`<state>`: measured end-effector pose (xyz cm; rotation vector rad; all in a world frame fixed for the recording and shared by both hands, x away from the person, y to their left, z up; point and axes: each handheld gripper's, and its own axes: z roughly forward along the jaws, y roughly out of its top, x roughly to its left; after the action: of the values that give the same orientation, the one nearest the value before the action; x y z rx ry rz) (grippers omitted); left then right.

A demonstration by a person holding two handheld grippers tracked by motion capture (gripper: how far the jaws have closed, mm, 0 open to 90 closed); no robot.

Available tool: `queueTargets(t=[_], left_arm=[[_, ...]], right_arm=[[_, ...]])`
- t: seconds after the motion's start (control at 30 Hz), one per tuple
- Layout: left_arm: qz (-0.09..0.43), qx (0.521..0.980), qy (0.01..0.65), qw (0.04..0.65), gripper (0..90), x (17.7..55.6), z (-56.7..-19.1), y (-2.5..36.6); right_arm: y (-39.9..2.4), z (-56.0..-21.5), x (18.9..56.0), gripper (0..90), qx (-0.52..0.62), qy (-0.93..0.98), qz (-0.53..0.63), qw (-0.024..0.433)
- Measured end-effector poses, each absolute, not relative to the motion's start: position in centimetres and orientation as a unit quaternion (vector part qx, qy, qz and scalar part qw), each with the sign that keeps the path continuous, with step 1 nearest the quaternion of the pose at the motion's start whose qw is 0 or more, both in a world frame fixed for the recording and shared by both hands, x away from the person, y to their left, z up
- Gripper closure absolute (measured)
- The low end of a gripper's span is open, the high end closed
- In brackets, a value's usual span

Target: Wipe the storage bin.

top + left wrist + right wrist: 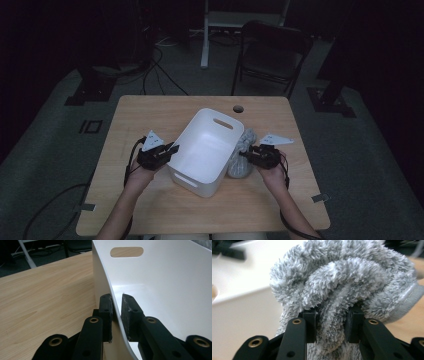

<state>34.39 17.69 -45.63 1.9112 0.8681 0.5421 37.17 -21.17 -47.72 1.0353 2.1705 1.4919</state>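
Two claws are at work on a light wooden bench (150,210), one on each side of a white rectangular plastic bin with slot handles (207,150). The left claw (172,149) is clamped on the bin's left wall; in the left gripper view its black pads (106,312) sit on either side of the thin white wall (117,315), one outside and one inside, apparently steadying the bin. The bin stands near the middle of the bench and looks empty inside.

The right claw (246,154) is closed on a fluffy grey fleece cloth, bunched into a lump (241,155). The right gripper view shows a thick fold of the cloth (337,290) pinched between the two pads (310,325). The cloth lies just beside the bin's right wall, outside it; whether it is off the bench or resting on it is hard to tell from the dim high view, though its lower part seems to touch the wood.

As a judgement, the work appears to be putting the cloth into the bin. Done so far: the bin is braced and the cloth is gripped. Left to do: raise the cloth over the right rim, carry it above the bin's floor and let it go.
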Motion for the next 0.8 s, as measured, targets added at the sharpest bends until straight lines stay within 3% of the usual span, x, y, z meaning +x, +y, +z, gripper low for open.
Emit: queueTargets(t=[0.13, 0.8], left_arm=[[0.217, 0.778, 0.352, 0.473, 79.3, 34.5, -45.7, 17.8], [0.225, 0.777, 0.353, 0.471, 79.1, 34.5, -45.7, 17.6]], right_arm=[[-21.6, -47.3, 38.5, 66.1, 0.384, 0.747, 0.510, 0.187], [-21.0, -52.8, 41.3, 67.4, 0.428, 0.779, 0.435, 0.141]])
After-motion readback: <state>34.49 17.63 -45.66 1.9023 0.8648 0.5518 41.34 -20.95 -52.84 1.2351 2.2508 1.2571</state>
